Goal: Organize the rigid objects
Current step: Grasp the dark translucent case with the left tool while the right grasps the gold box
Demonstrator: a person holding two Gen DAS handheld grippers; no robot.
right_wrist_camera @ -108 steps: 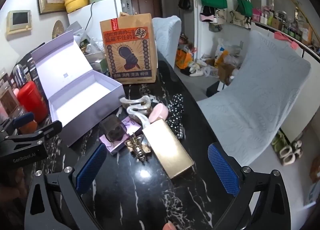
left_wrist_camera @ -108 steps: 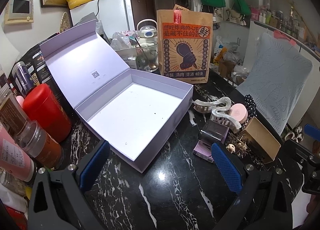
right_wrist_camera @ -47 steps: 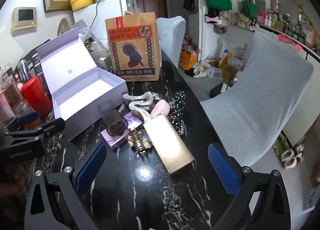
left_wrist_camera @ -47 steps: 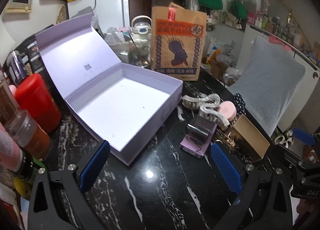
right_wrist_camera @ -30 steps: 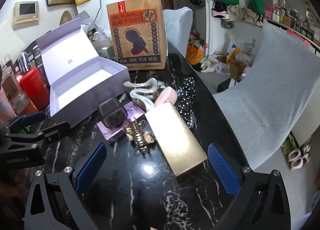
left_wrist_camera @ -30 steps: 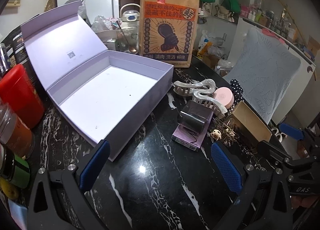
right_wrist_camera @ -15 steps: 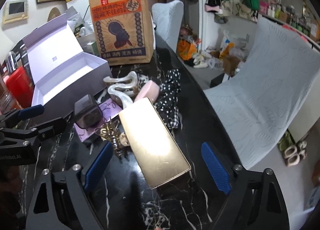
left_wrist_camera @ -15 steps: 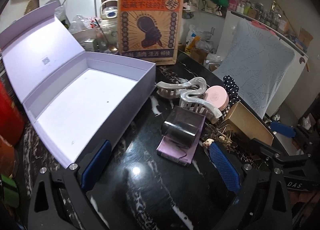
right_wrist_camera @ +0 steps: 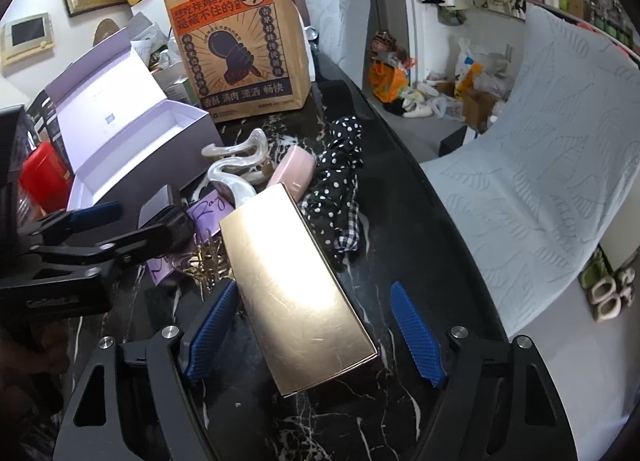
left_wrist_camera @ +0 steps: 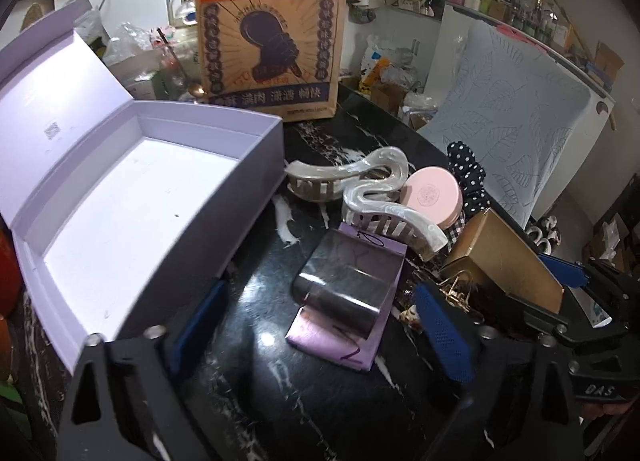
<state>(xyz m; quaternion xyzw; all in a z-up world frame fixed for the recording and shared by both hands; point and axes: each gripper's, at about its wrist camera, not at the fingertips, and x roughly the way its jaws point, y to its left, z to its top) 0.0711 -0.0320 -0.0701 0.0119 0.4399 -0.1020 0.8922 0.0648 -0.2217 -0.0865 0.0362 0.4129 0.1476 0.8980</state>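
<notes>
left jaws (left_wrist_camera: 320, 325): just been narrowing, not yet pressing; dark smoky translucent curved hair clip (left_wrist_camera: 346, 288) between them, lying on flat lilac card (left_wrist_camera: 340, 335).
right jaws (right_wrist_camera: 316, 331): just been narrowing; straddling long gold glossy rectangular box (right_wrist_camera: 298, 285), left pad (right_wrist_camera: 210, 327) close alongside, right pad clear, no grip yet.
change: both lower and nearer than a second ago; twin pickups likely imminent.
destination: open lilac cardboard box (left_wrist_camera: 256, 133), matte, rigid, empty, just left of the clutter.
nearby: pearly white wavy plastic claw clips (left_wrist_camera: 384, 207); round pink compact (left_wrist_camera: 432, 197); soft polka-dot fabric (right_wrist_camera: 340, 177).
counter (left_wrist_camera: 332, 401): black marble, white veins, slick.
</notes>
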